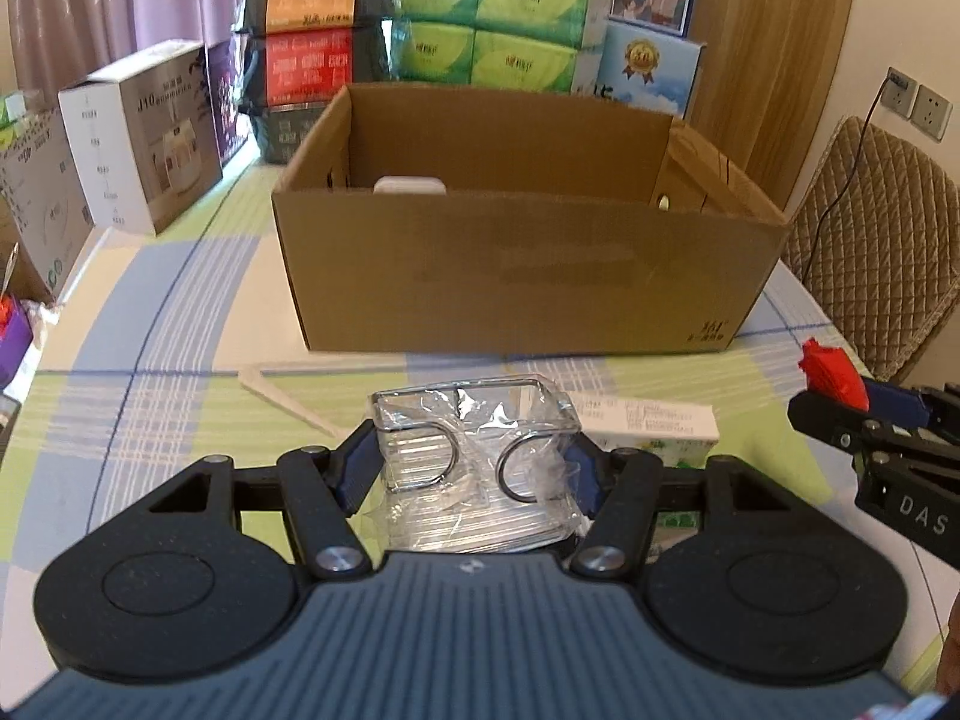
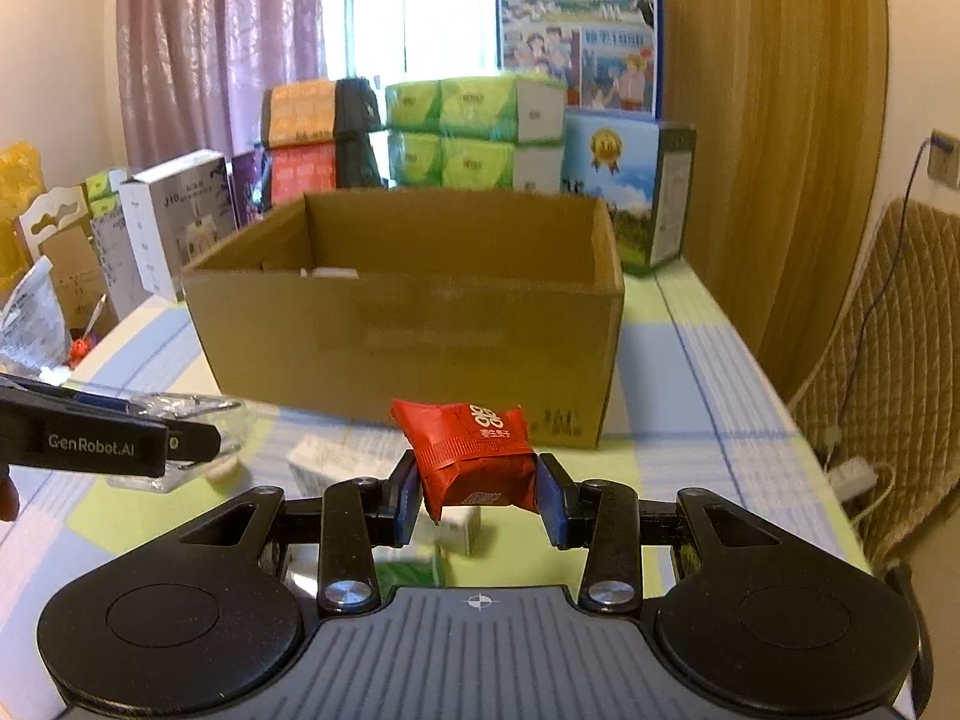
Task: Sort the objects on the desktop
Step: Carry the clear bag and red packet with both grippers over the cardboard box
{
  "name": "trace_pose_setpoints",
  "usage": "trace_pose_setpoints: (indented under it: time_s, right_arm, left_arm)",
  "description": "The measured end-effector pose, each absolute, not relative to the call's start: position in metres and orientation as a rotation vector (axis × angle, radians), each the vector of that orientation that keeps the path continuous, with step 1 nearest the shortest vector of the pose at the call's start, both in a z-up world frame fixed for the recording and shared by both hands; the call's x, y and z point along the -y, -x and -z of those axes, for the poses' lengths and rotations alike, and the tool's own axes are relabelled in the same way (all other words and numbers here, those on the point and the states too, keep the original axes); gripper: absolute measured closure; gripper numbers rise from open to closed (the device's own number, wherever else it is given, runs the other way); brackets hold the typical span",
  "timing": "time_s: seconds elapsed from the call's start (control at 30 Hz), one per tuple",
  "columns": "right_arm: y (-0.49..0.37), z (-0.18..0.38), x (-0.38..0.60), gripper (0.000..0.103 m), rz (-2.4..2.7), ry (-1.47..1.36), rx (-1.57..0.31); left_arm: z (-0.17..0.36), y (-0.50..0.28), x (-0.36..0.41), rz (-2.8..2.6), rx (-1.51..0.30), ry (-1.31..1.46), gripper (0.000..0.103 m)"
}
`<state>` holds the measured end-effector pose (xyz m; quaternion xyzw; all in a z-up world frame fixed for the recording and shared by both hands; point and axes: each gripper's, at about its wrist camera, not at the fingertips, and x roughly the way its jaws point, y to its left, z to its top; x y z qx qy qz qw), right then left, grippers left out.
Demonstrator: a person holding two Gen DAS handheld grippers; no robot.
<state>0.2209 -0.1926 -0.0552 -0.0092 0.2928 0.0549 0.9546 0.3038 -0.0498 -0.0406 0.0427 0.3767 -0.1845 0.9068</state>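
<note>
My left gripper [image 1: 474, 468] is shut on a clear plastic box [image 1: 474, 450] wrapped in crinkled film, with two metal rings showing through it, held above the checked tablecloth. My right gripper [image 2: 478, 495] is shut on a red snack packet [image 2: 474, 456] with white print. Ahead of both stands an open cardboard box [image 1: 528, 276], also the cardboard box [image 2: 408, 330] in the right wrist view, with a white object [image 1: 410, 185] lying inside near its back left. The right gripper with the red packet [image 1: 831, 369] shows at the right edge of the left wrist view.
A white-and-green carton [image 1: 654, 420] lies on the tablecloth beneath the grippers, and a pale strip [image 1: 288, 399] lies left of it. Stacked tissue packs [image 1: 498, 30], product boxes [image 1: 144, 138] and a milk carton case [image 2: 630, 198] line the table's back. A padded chair [image 1: 870, 240] stands right.
</note>
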Motion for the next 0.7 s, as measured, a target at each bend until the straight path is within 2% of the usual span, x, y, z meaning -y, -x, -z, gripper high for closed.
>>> trace_pose_setpoints:
  time_s: [0.7]
  right_arm:
    - [-0.307,0.015,0.184,0.066,-0.058,-0.033,-0.451]
  left_arm:
    - [-0.016,-0.368,0.057,0.370,-0.605,-0.042,0.045]
